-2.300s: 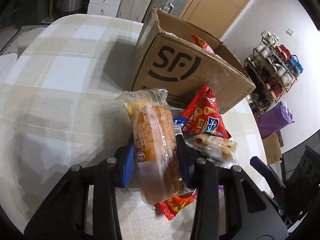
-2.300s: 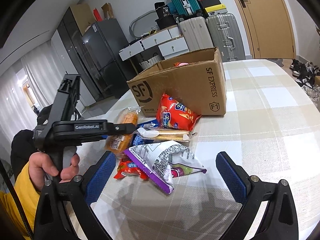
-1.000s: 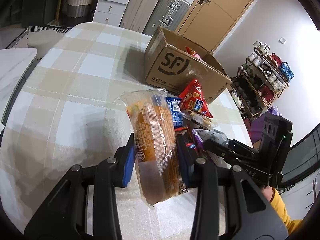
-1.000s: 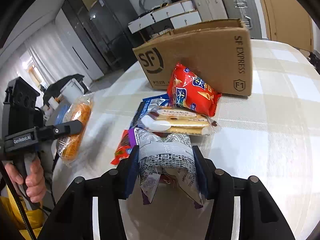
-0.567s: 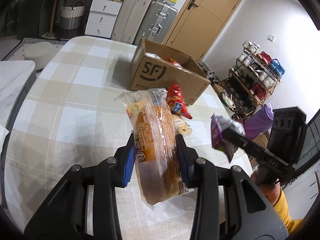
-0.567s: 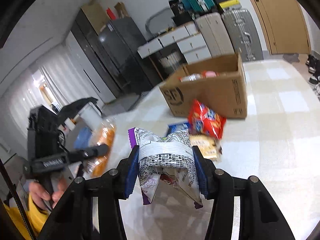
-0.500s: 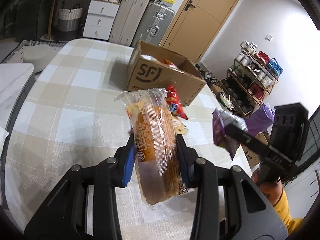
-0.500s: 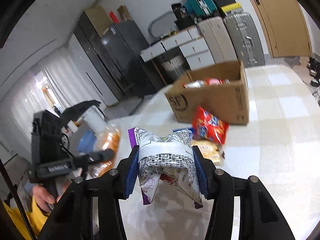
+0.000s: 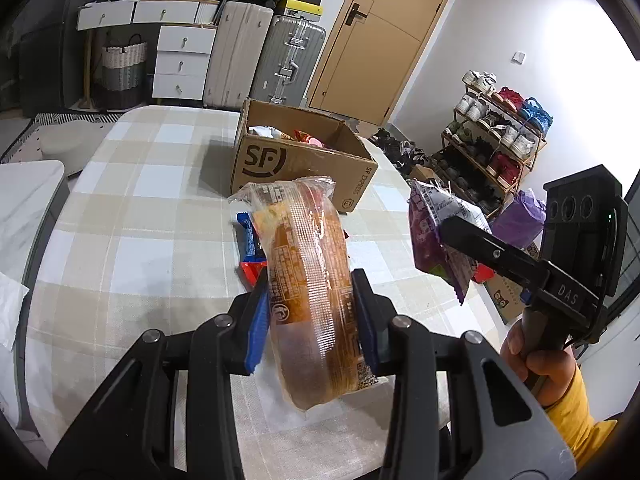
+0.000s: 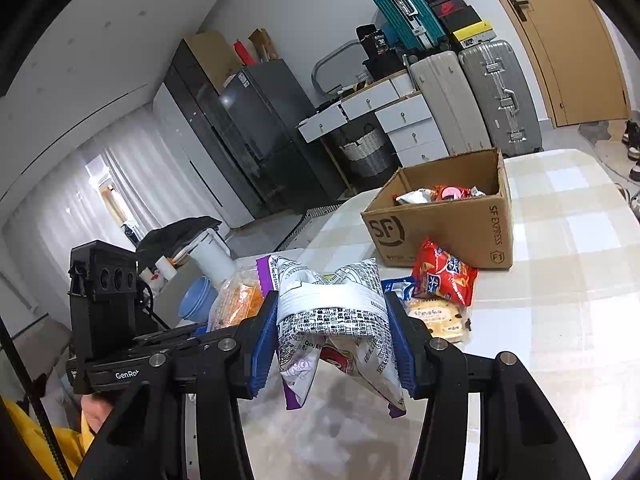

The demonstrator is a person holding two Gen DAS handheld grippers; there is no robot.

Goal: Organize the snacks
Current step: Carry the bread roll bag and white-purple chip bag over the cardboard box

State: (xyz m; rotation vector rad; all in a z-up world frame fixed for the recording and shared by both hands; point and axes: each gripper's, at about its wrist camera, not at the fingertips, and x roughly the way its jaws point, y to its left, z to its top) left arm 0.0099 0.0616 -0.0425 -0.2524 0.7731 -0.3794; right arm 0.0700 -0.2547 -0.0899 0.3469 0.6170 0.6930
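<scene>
While both claws hang above the tabletop (image 9: 120,240), which is covered in a beige-and-white checked cloth, each is clamped on a snack: the left claw (image 9: 312,316) grips a clear-wrapped orange bread pack (image 9: 308,280) upright between its blue pads, and the right claw (image 10: 332,344) pinches a purple-and-white snack bag (image 10: 340,320) across its middle. An open cardboard box (image 9: 296,168) marked SF stands toward the far side of the tabletop and contains several wrapped snacks. Just in front of the box lie a red chip bag (image 10: 444,280), a pale biscuit pack (image 10: 436,318) and a blue wrapper (image 9: 248,236). Beyond the tabletop, suitcases (image 9: 276,60) stand against a white drawer unit (image 9: 180,60) beside a wooden door (image 9: 384,36). A shoe rack (image 9: 496,136) lines the right wall. A dark glass-fronted cabinet (image 10: 256,136) stands near curtained windows.
</scene>
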